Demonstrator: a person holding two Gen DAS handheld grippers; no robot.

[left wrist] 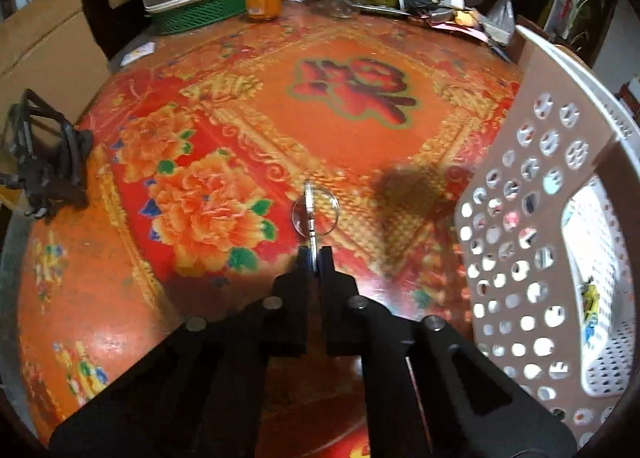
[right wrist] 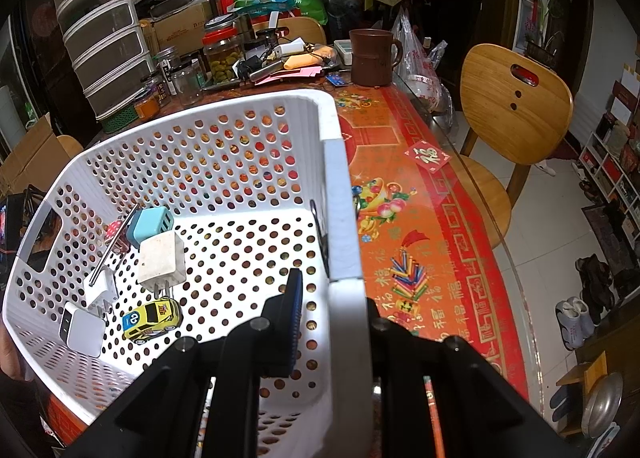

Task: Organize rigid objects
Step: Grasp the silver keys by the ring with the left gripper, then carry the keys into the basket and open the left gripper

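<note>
On the red flowered tablecloth (left wrist: 360, 129) lies a small magnifier (left wrist: 316, 213), a clear round lens with a thin metal piece across it. My left gripper (left wrist: 315, 256) is shut on the near end of that metal piece. To the right stands a white perforated basket (left wrist: 592, 89). My right gripper (right wrist: 340, 290) is shut on the basket's (right wrist: 248, 97) near wall, with one finger inside and the other hidden outside. Inside lie a blue charger (right wrist: 152, 223), a cream charger (right wrist: 162, 260), a yellow toy car (right wrist: 152, 318), a white adapter (right wrist: 82, 328) and a metal rod (right wrist: 114, 246).
Glass jars (left wrist: 264, 1), a green crate (left wrist: 200, 13) and clutter line the table's far edge. A black stand (left wrist: 44, 161) sits at the left edge beside a cardboard box (left wrist: 44, 37). A brown mug (right wrist: 372, 57) stands behind the basket, and a wooden chair (right wrist: 516, 97) stands to the right.
</note>
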